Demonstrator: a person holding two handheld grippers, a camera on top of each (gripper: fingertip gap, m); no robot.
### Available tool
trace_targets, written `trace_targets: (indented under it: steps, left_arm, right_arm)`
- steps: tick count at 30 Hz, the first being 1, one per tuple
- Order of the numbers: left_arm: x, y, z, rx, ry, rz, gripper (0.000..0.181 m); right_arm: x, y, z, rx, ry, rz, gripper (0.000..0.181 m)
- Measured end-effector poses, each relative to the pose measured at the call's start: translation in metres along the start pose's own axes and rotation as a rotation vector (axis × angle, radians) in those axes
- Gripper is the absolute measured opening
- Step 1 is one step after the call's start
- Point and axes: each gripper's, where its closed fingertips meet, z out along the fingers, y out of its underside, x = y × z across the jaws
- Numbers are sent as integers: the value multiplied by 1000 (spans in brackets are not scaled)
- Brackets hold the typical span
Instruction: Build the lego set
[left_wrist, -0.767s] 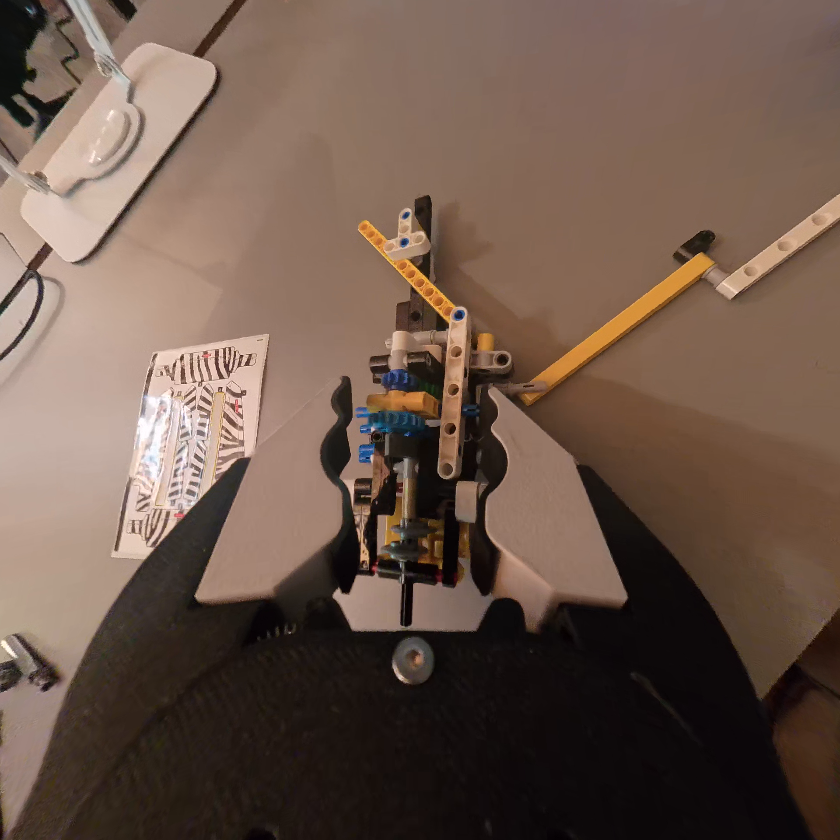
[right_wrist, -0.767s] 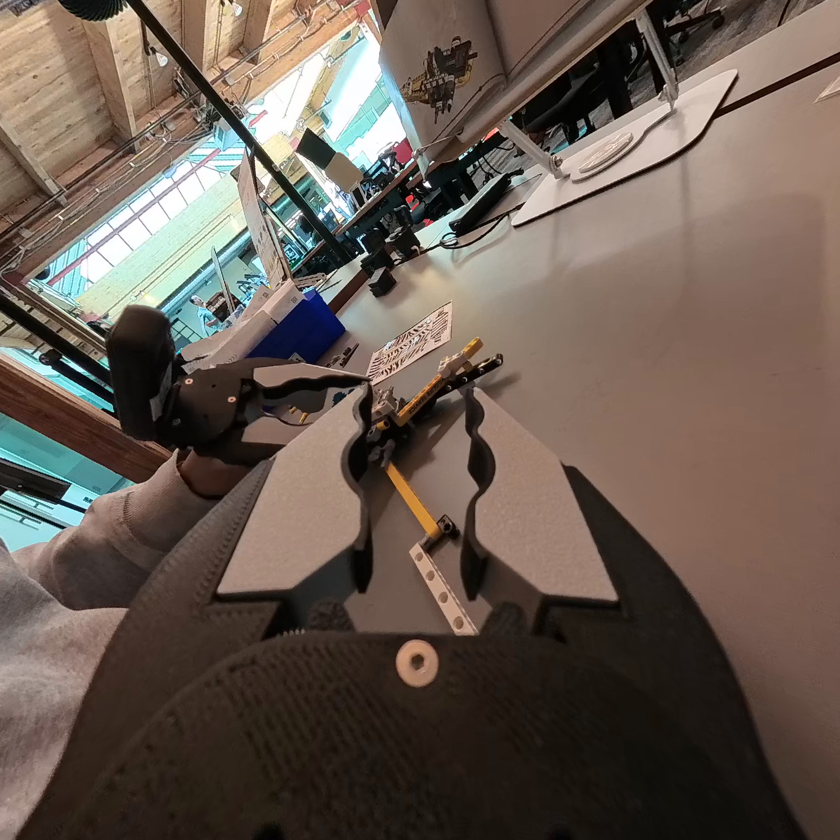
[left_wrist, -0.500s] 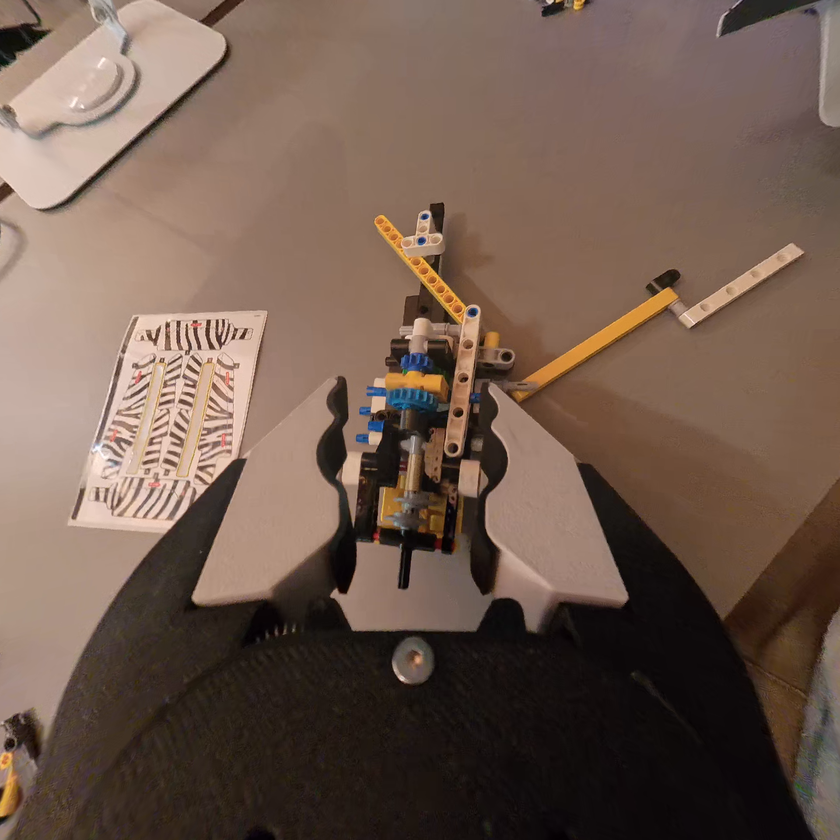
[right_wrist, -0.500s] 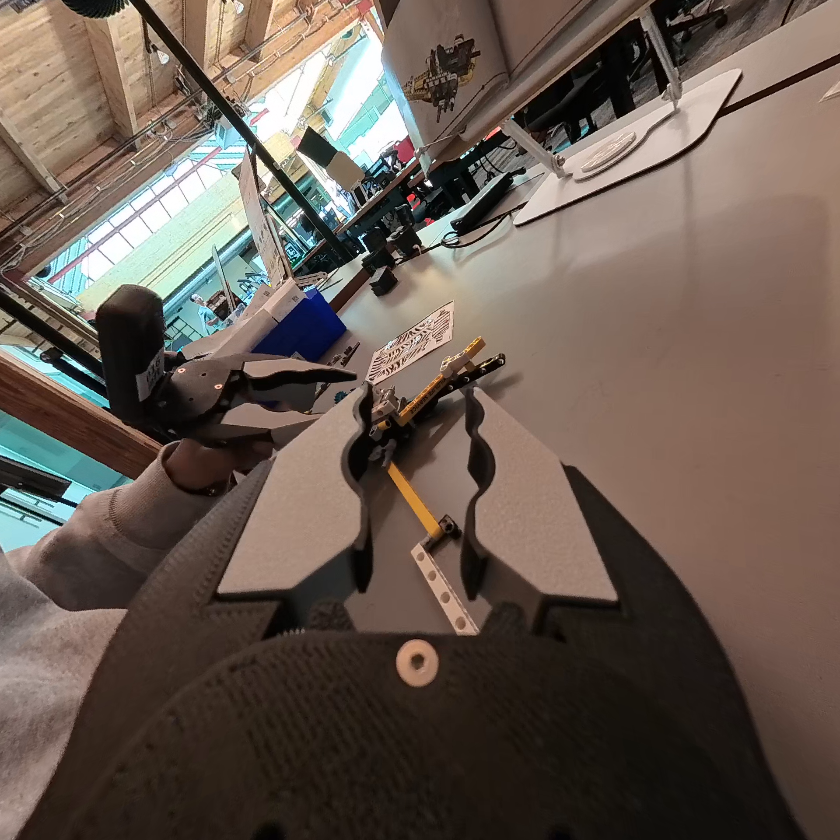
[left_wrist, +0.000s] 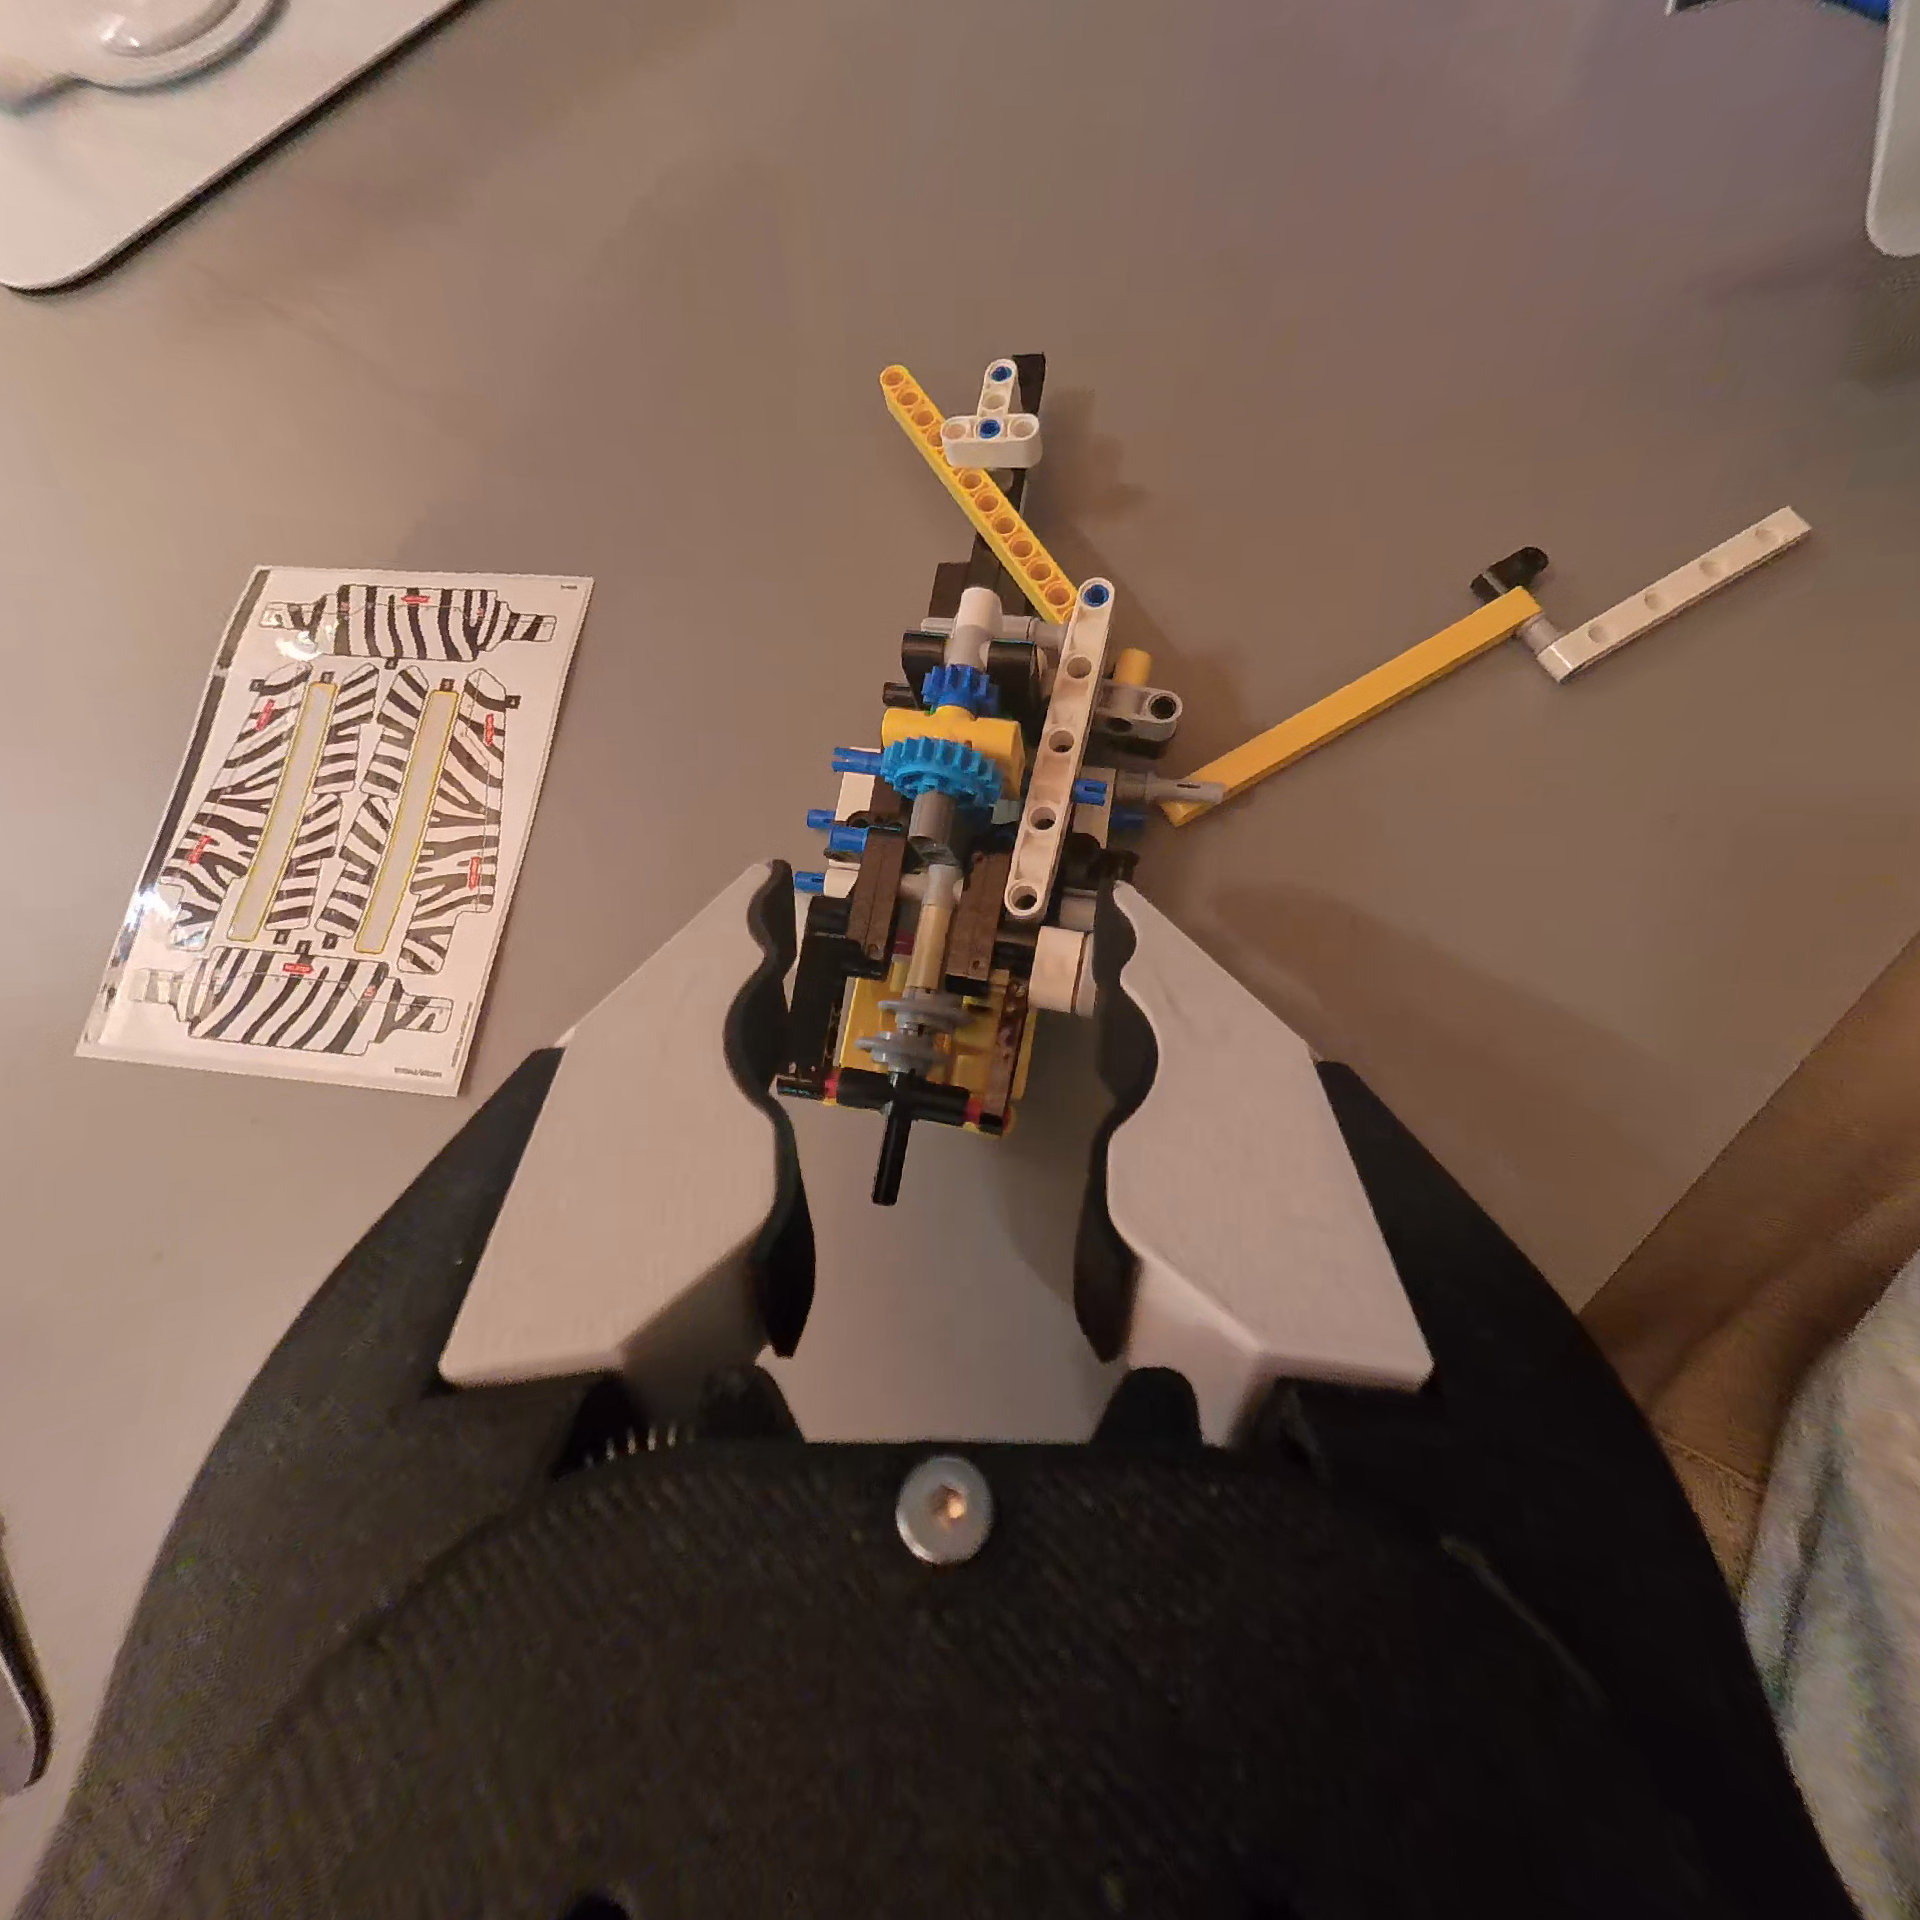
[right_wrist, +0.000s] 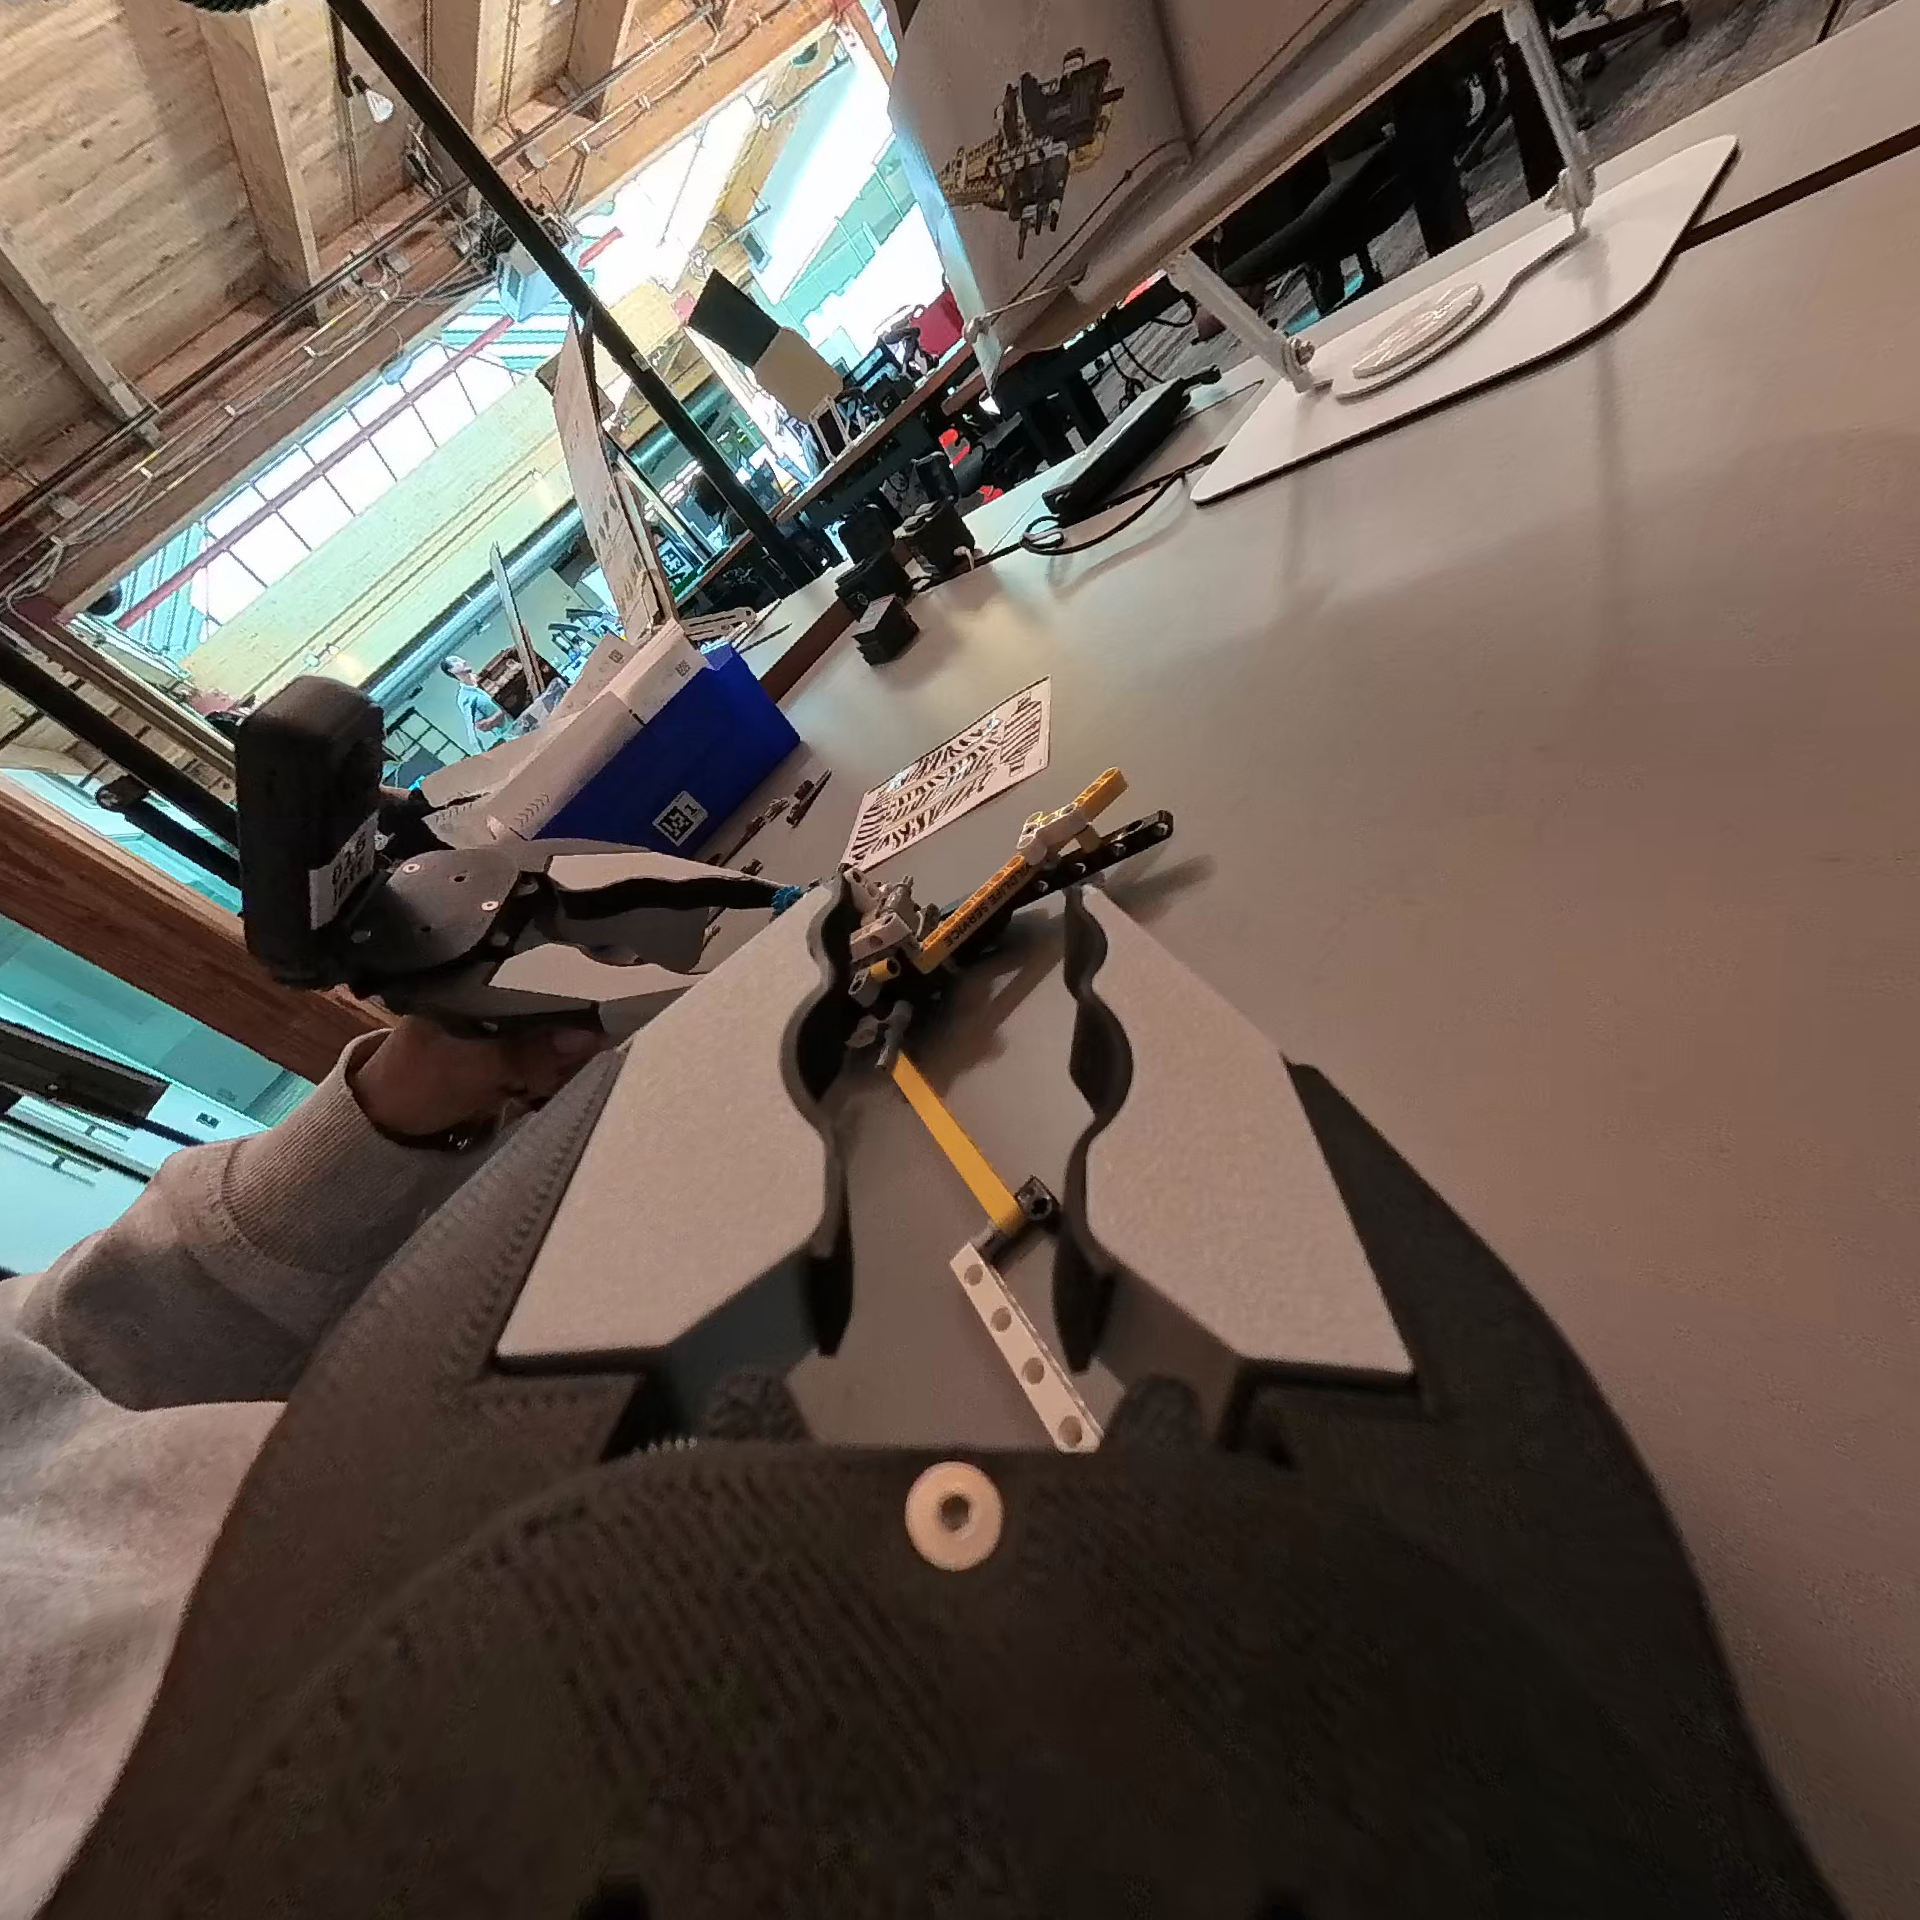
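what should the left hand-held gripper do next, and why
Probably close the left hand-held gripper on the black-and-yellow lego gear assembly. Its grey fingers are open and flank the model's near end with small gaps, so nothing is held yet. The long yellow lego beam beside it likely needs the model steadied first.

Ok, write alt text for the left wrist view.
The open left gripper straddles the near end of a half-built lego model on a grey table, jaws not touching it. A zebra-striped sticker sheet lies left.
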Motion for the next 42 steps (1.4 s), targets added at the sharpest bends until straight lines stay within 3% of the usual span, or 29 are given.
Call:
trace_targets:
  steps: [1,8,20,42]
  left_arm:
    - [0,0,0,1,-1,0,56]
    - [0,-9,-10,84,30,-76,54]
    - [-10,11,-20,117,2,-151,60]
    - [25,7,-19,146,144,-208,62]
  right_arm:
    - [0,0,0,-1,1,-1,39]
    - [1,1,0,-6,13,-19,38]
    - [-5,10,6,-46,28,-77,38]
    - [-12,15,8,-63,32,-120,37]
